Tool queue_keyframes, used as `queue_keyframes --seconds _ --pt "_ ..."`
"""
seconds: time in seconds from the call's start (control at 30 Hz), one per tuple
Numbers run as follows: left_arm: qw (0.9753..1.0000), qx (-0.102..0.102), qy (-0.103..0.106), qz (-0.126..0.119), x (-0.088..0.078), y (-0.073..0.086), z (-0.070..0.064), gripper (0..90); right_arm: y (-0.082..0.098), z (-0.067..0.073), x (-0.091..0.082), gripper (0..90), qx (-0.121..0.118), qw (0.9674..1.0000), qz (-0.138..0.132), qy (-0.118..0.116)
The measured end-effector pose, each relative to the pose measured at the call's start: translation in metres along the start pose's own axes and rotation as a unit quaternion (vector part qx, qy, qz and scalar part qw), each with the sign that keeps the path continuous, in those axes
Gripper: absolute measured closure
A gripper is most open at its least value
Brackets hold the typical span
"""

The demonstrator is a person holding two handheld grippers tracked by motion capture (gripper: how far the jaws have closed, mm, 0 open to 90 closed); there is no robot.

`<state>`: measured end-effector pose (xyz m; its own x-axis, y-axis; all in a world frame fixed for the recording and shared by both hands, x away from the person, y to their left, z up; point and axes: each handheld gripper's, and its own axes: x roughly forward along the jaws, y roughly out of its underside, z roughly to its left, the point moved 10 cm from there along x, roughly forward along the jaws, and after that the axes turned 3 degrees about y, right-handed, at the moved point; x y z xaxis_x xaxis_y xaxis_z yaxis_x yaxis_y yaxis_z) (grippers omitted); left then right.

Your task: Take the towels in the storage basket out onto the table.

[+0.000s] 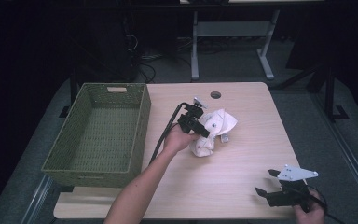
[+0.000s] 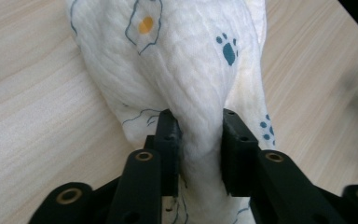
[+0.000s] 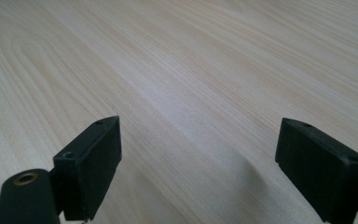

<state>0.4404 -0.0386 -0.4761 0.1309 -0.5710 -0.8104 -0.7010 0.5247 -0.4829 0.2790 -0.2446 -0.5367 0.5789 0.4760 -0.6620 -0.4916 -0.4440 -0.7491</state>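
The left gripper [image 2: 199, 140] has its 2 jaws set on either side of a bunched fold of the white cloth [image 2: 182, 70], and the pads touch the fabric on both flanks, so it is clamped on the cloth. The left gripper view gives what the high view cannot: the quilted weave, teal paw prints, a thin blue outline drawing and 1 orange spot. No brand, label or readable writing shows on it. In that view the cloth runs lengthwise straight away from the jaws, its long axis in line with them.

The high view adds the setting: the left gripper [image 1: 204, 129] sits near the middle of the table [image 1: 242, 186], with the cloth [image 1: 216, 128] crumpled in a heap just to its right, lying slantwise from lower left to upper right. The green basket [image 1: 140, 135] stands at the table's left edge, near the hand but apart from the cloth.

The right gripper [image 1: 266, 182] rests at the near right corner, well apart from the cloth. The right gripper view shows its jaws [image 3: 200, 163] spread wide over bare wood grain, nothing between them.
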Motion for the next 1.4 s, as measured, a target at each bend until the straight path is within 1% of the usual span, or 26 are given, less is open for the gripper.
queue_keyframes --seconds 0.03,0.1,0.13,0.17,0.23,0.27,0.4,0.6,0.67,0.7,0.77,0.8,0.83,0.93,1.0,1.13,1.17,1.3,1.37,1.4 --pt "1.0 0.005 -0.003 0.002 0.001 0.001 0.0 69.5 0.0 0.0 0.0 14.0 0.0 1.0 0.0 0.0" --pt "1.0 0.003 0.004 0.0 0.003 0.004 -0.003 69.0 0.0 0.0 0.0 14.0 0.0 1.0 0.0 0.001" --pt "1.0 0.008 0.003 0.004 0.004 0.006 -0.003 68.4 0.001 0.0 0.0 14.0 0.001 1.0 0.001 0.002" --pt "1.0 0.005 0.0 0.003 0.005 0.007 -0.004 67.9 0.001 0.0 -0.001 14.0 0.003 1.0 0.001 0.001" --pt "1.0 0.004 0.002 0.005 0.007 0.011 -0.002 67.5 0.0 0.0 -0.001 14.0 0.002 1.0 0.0 0.002" --pt "1.0 0.0 0.003 0.001 0.007 0.011 -0.003 67.3 0.0 0.0 -0.001 14.0 0.0 1.0 -0.001 0.003" --pt "1.0 0.002 0.006 0.001 0.008 0.014 -0.003 66.8 0.0 0.002 0.0 14.0 -0.002 1.0 0.002 0.002" --pt "0.9994 0.009 0.017 -0.027 -0.002 0.008 -0.01 64.1 0.0 0.001 -0.001 14.0 0.0 1.0 -0.001 0.006" --pt "0.9993 0.016 0.016 -0.03 -0.005 0.007 -0.011 62.9 0.0 0.0 -0.001 14.0 0.003 1.0 0.0 0.006" --pt "0.9993 0.015 0.014 -0.03 -0.006 0.008 -0.012 62.5 0.0 0.0 -0.002 13.9 0.003 1.0 0.0 0.006" --pt "0.9991 0.018 0.017 -0.033 -0.008 0.009 -0.014 61.4 0.0 0.0 -0.002 14.0 0.004 1.0 -0.002 0.006" --pt "0.9988 0.024 0.022 -0.035 -0.009 0.01 -0.015 59.7 -0.001 0.0 -0.002 14.0 0.003 1.0 -0.002 0.006" --pt "0.9988 0.026 0.022 -0.036 -0.011 0.01 -0.016 57.7 -0.001 0.0 -0.002 14.0 0.003 1.0 -0.001 0.006" --pt "0.9984 0.028 0.025 -0.042 -0.014 0.013 -0.017 57.2 -0.001 0.0 -0.001 14.0 0.0 1.0 -0.001 0.007" --pt "0.9983 0.034 0.021 -0.043 -0.016 0.016 -0.016 55.5 -0.001 0.0 -0.001 14.0 0.0 1.0 -0.001 0.007" --pt "0.9978 0.035 0.026 -0.049 -0.02 0.021 -0.017 51.4 -0.001 0.0 -0.002 14.0 0.002 1.0 -0.003 0.008" --pt "0.9978 0.039 0.025 -0.048 -0.022 0.022 -0.017 50.9 -0.001 0.0 -0.002 14.0 0.002 1.0 -0.002 0.008" --pt "0.9976 0.041 0.021 -0.052 -0.025 0.027 -0.016 47.8 0.0 0.0 -0.001 14.0 0.003 1.0 -0.002 0.008" --pt "0.9974 0.042 0.026 -0.053 -0.026 0.03 -0.016 46.5 0.0 0.0 0.0 14.0 0.004 1.0 0.0 0.009" --pt "0.9973 0.047 0.027 -0.049 -0.026 0.032 -0.016 46.1 0.0 0.0 0.0 14.0 0.003 1.0 0.001 0.009"
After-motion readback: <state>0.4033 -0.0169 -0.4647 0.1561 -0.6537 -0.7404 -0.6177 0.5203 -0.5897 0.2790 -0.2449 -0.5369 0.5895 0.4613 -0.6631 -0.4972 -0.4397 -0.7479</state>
